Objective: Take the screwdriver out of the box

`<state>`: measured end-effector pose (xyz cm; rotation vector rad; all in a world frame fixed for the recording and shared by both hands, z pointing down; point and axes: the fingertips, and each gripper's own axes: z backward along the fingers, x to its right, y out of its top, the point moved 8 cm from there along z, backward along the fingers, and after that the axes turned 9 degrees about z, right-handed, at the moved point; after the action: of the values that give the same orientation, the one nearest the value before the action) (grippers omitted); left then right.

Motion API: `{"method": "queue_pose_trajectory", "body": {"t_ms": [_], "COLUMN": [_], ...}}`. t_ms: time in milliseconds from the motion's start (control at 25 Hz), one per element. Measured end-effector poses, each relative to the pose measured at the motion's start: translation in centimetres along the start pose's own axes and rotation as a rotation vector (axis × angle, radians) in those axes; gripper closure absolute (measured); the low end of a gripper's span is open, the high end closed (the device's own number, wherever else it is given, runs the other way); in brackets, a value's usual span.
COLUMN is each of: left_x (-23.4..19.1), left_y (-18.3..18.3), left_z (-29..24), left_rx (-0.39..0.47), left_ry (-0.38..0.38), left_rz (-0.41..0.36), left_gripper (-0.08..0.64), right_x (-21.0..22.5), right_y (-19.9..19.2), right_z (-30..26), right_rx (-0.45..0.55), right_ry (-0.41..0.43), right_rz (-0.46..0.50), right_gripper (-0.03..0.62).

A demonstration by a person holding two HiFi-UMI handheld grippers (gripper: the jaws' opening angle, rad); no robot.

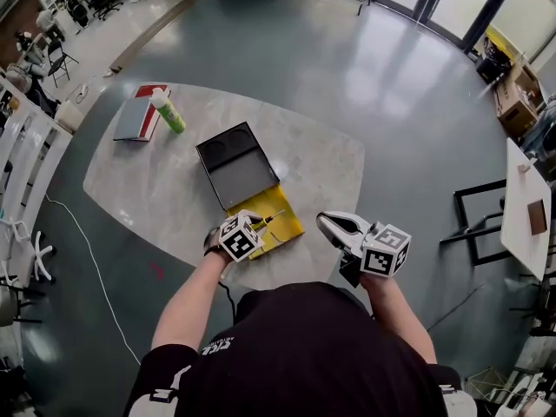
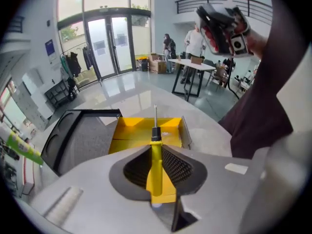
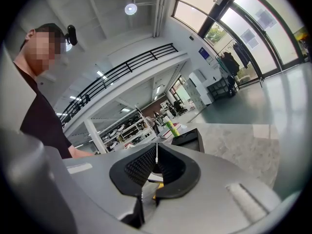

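A yellow-handled screwdriver [image 1: 271, 219] is clamped by its handle [image 2: 156, 167] in my left gripper [image 1: 259, 225], above the box. Its steel shaft points away from me over the yellow tray [image 2: 141, 128]. The box [image 1: 293, 226] lies near the table's front edge, its black lid [image 1: 236, 165] folded open behind it. In the left gripper view both pads of the left gripper [image 2: 156, 149] press on the handle. My right gripper [image 1: 327, 224] hovers to the right of the box, jaws together and empty. In the right gripper view, the right gripper [image 3: 156, 151] faces the lid [image 3: 187, 138].
A green bottle [image 1: 168, 111] and a red-and-grey folder [image 1: 137, 116] lie at the table's far left. The marble tabletop [image 1: 174, 181] ends just in front of me. A white side table [image 1: 526, 207] stands to the right, white chairs [image 1: 22, 189] to the left.
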<state>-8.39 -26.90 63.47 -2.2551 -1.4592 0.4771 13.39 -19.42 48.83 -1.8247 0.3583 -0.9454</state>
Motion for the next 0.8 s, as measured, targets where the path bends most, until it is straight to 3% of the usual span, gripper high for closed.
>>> {"method": "queue_pose_trajectory", "body": {"t_ms": [440,800], "left_x": [2.0,3.2], "left_y": [2.2,5.1], "left_z": [6.3,12.2], "left_rx": [0.267,0.461], "left_ry": [0.058,0.109], "left_rz": [0.203,0.242], "left_gripper": [0.494,0.494], "right_x": [-0.1,0.3], "right_y": [0.3,0.6], "right_z": [-0.7,-0.4], "right_rx": [-0.023,-0.020], "right_ry": [0.046,0.057], "right_rz": [0.009,0.010], "right_gripper": [0.571,0.572]}}
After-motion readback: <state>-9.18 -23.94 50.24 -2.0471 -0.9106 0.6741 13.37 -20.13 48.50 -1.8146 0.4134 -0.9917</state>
